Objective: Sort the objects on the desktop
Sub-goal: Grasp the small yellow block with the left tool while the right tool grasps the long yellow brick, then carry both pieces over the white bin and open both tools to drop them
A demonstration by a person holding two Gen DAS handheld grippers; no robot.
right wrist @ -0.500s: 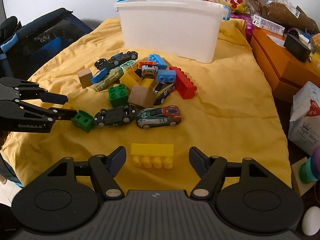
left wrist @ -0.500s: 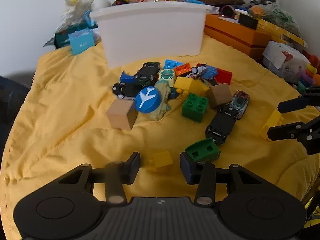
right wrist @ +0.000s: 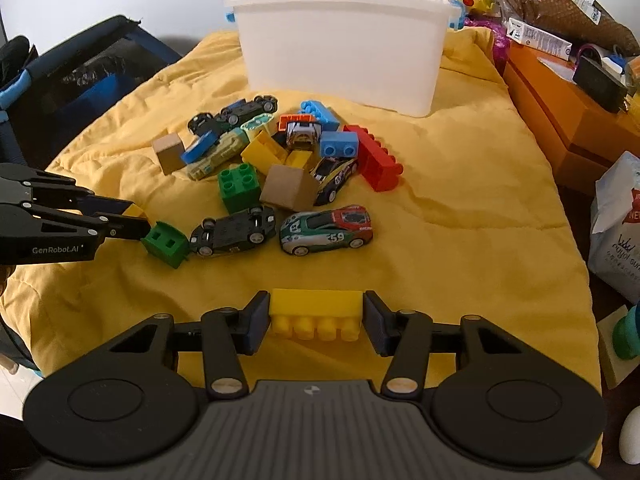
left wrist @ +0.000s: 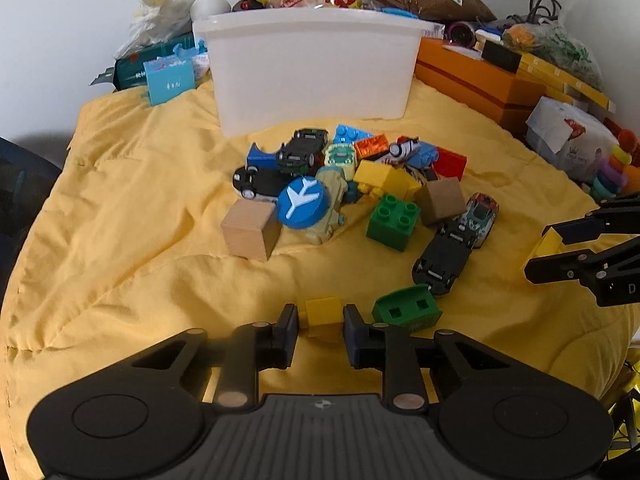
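My left gripper pinches a small yellow block between its pads, low over the yellow cloth; just to the right of it lies a green block with two square holes, touching the tail of an upturned black car; from my right camera the same left gripper reaches in from the left, the small yellow block showing between its tips.

My right gripper clamps a long yellow brick by its two ends, studs facing me, near the cloth's near edge; in the left view that brick peeks out at the far right between the black fingers.

Beyond lies the toy heap: a green stud brick, a cardboard cube, a red long brick, a blue brick, a green-and-red race car numbered 59, a wooden cube and a blue disc with a white aeroplane; farther still stands the white bin, upright on the cloth; orange boxes sit to the right of it.
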